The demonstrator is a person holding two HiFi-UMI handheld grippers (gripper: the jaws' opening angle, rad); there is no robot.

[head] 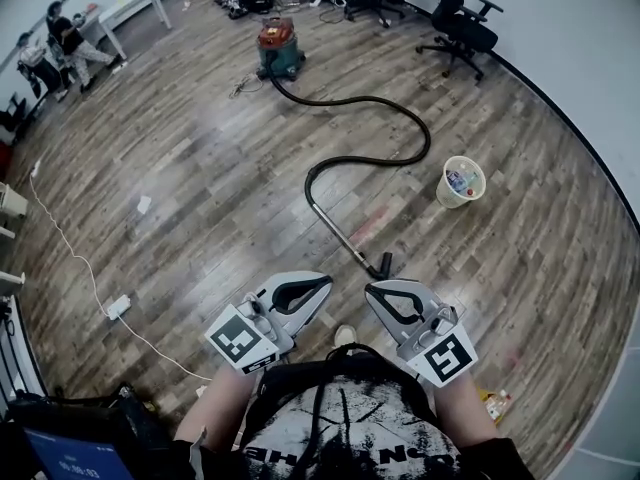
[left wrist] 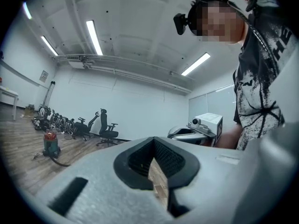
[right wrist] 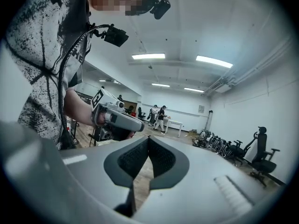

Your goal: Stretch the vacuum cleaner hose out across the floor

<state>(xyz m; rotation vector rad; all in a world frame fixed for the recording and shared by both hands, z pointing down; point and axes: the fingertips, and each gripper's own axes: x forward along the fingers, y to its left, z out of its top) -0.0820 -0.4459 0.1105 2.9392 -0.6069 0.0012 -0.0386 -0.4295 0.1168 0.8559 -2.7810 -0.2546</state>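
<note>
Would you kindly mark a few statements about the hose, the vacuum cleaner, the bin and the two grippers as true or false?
1. The left gripper and the right gripper are both shut and empty. True.
2. The hose lies in one straight line. False: it winds over the floor in wide bends.
3. The vacuum cleaner stands at the end of the hose away from the person. True.
4. The bin rests on top of the hose. False: it stands upright on the floor beside the hose's bend, apart from it.
</note>
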